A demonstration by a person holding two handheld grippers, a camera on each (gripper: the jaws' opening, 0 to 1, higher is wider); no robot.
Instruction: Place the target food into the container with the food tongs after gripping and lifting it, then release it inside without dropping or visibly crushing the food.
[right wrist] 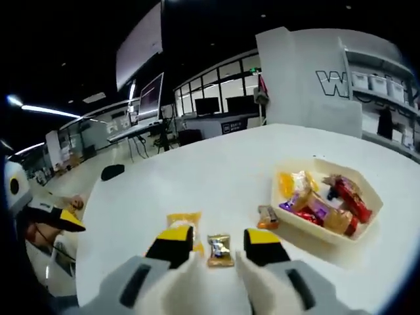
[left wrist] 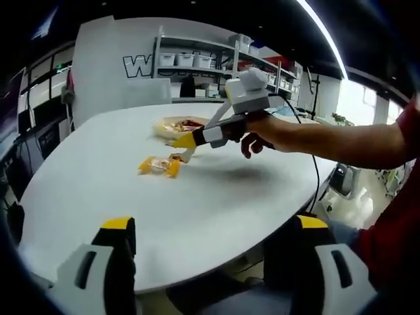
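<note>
I am holding my right gripper [right wrist: 220, 243] spread around a gold-wrapped candy [right wrist: 219, 250]; its print is unreadable. My left gripper [left wrist: 213, 230] is spread too.

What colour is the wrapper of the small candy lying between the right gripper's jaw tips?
Gold, shiny foil. The candy shows best in the right gripper view, on the white table.

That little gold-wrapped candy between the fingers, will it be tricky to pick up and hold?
Probably a bit. The gold-wrapped candy lies flat on the white table, so the right gripper, fingers open either side, has little height to catch. Its shiny wrapper looks slippery and crinkly. It seems small and light, so a nudge would likely slide it rather than roll it.
</note>
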